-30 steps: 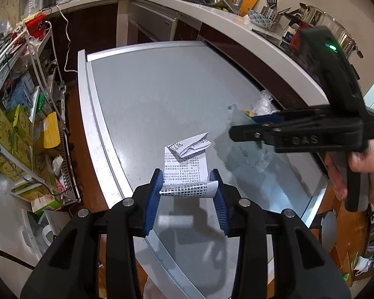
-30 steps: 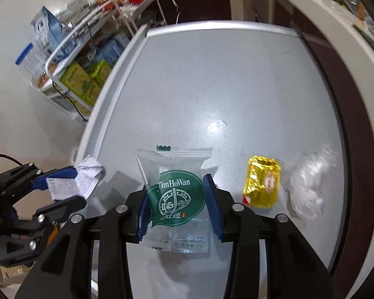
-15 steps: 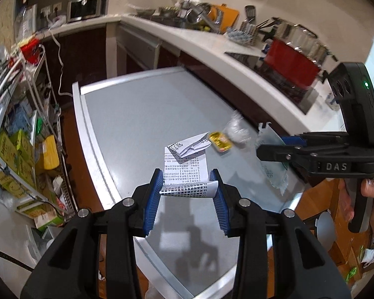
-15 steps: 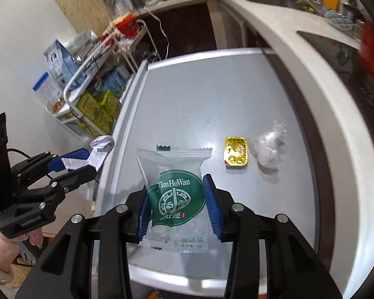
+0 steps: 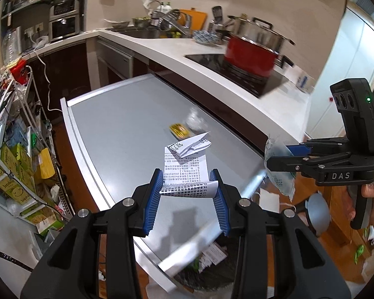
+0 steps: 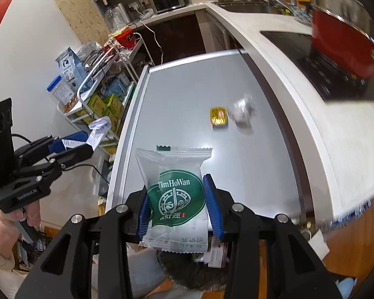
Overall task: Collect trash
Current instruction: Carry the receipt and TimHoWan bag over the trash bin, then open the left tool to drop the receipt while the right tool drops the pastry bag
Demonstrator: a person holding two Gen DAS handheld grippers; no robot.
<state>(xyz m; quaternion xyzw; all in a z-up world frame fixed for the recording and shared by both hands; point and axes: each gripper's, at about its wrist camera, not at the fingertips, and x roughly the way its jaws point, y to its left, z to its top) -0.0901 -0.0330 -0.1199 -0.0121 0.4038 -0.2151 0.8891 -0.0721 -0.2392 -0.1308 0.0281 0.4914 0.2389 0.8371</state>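
1. The left gripper (image 5: 187, 189) has its fingers (image 5: 152, 199) closed on a printed paper receipt (image 5: 185, 168); the receipt's lower end curls between the blue pads and its folded top stands up above them.
2. The right gripper (image 6: 178, 204) has its fingers (image 6: 213, 206) clamped on a clear snack wrapper (image 6: 175, 194) with a green round logo; the wrapper is held upright, off the table.
3. Below both grippers, past the near table edge, sits a dark bin (image 6: 199, 271) with paper scraps in it; both held items hang near or above it.
4. On the grey table (image 6: 187, 99), well beyond the grippers, lie a small gold packet (image 6: 219, 119) and a crumpled clear plastic wad (image 6: 241, 112), just beside each other.
5. Farther off, a red pot (image 5: 249, 54) stands on the stovetop; a wire rack (image 6: 99, 87) of boxes stands left of the table.
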